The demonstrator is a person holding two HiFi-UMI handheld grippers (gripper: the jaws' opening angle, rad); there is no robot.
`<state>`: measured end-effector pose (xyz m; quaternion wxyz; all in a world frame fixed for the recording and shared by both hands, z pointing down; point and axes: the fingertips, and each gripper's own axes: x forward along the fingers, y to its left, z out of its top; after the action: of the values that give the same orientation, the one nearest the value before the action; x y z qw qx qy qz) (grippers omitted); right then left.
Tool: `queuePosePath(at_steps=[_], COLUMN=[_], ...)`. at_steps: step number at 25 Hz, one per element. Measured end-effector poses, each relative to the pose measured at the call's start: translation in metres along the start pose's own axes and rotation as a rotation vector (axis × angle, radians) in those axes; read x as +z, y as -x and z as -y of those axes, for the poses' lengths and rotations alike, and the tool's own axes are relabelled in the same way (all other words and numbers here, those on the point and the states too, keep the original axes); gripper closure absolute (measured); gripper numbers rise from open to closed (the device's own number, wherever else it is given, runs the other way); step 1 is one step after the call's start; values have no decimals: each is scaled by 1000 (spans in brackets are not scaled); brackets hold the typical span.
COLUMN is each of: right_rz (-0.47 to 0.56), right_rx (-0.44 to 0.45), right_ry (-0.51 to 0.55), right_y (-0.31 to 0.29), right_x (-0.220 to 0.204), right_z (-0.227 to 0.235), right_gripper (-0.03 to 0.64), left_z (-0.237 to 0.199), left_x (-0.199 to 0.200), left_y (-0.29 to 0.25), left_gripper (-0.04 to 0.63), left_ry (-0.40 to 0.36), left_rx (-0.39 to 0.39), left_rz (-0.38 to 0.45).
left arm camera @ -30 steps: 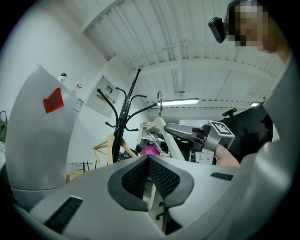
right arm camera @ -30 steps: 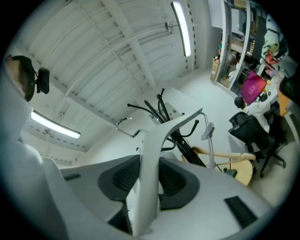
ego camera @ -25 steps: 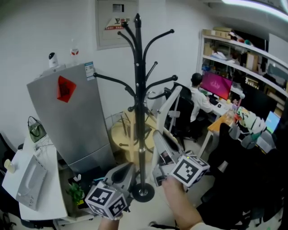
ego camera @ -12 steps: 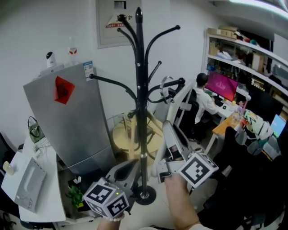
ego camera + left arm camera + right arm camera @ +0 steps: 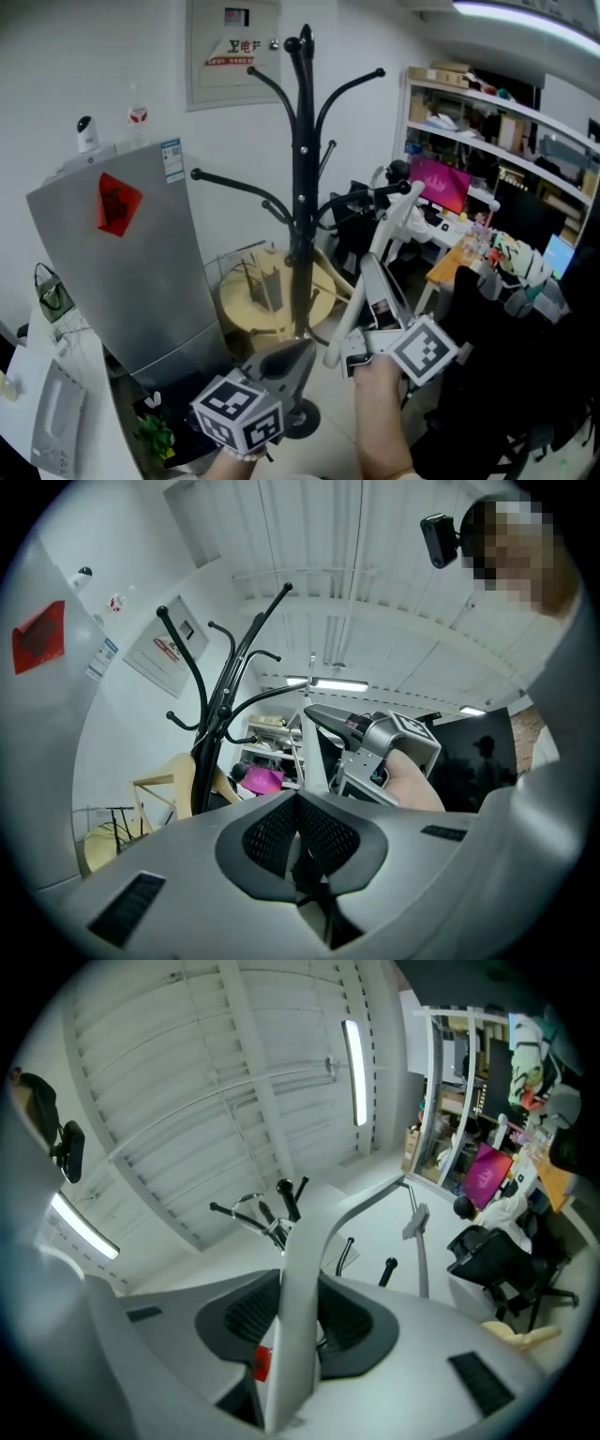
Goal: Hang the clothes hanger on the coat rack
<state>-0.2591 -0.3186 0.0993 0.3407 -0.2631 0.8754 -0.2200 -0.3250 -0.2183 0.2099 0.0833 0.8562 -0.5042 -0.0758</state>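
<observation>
The black coat rack (image 5: 300, 187) stands in the middle of the head view, its curved arms spreading from the pole. My right gripper (image 5: 367, 281) is shut on the white clothes hanger (image 5: 389, 225), which slants up to the right. The hanger's metal hook (image 5: 377, 178) sits at the tip of the rack's right-hand arm (image 5: 352, 199); I cannot tell if they touch. In the right gripper view the hanger (image 5: 298, 1297) runs up between the pads, and the hook (image 5: 248, 1206) lies beside the rack's arm tips (image 5: 289, 1194). My left gripper (image 5: 292, 358) is shut and empty, low by the pole.
A grey fridge (image 5: 122, 272) stands left of the rack, with a round wooden table (image 5: 267, 291) behind the pole. Shelves (image 5: 487, 122) and a desk with a pink screen (image 5: 441, 183) fill the right side. A white table (image 5: 56, 412) is at the lower left.
Both grippers have risen and come closer to the rack. The hanger's hook has gone up and right, from beside the pole to the tip of the right-hand arm.
</observation>
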Motion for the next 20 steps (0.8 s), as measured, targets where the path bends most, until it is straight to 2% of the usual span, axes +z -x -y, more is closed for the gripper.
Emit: queuePosePath(at_steps=[7, 15, 20], right_rz=[51, 79, 85], right_rx=[-69, -129, -169], right_ry=[-22, -37, -68], right_y=[-9, -10, -5], right_x=[-12, -21, -23], right_z=[11, 25, 36], right_gripper=[472, 472, 472], left_z=[-15, -29, -32], left_x=[-2, -3, -5], left_y=[0, 1, 1], left_gripper=[595, 595, 595], left_ry=[55, 81, 80], left_rx=[-144, -223, -236], left_rz=[-18, -29, -36])
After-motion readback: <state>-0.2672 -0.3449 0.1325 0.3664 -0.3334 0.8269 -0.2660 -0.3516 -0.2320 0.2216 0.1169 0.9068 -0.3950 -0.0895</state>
